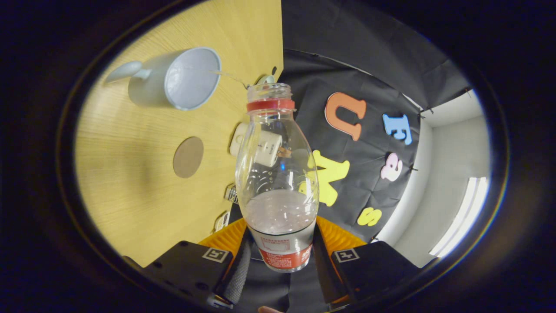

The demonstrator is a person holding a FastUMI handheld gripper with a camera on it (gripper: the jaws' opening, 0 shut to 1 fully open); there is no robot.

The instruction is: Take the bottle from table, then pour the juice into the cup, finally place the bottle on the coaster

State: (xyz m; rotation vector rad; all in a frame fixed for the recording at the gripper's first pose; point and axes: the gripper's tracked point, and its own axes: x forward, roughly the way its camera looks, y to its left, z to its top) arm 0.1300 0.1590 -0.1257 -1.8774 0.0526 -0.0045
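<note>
In the gripper view, your gripper had its jaws clamped on the bottle — both fingers pressed its labelled lower part. The uncapped mouth pointed toward the white cup on the wooden table, the round coaster lying just beside.

The bottle carries a red-and-white label with print too small to read. Square coded markers sit on the hand-held gripper; no legible text.
</note>
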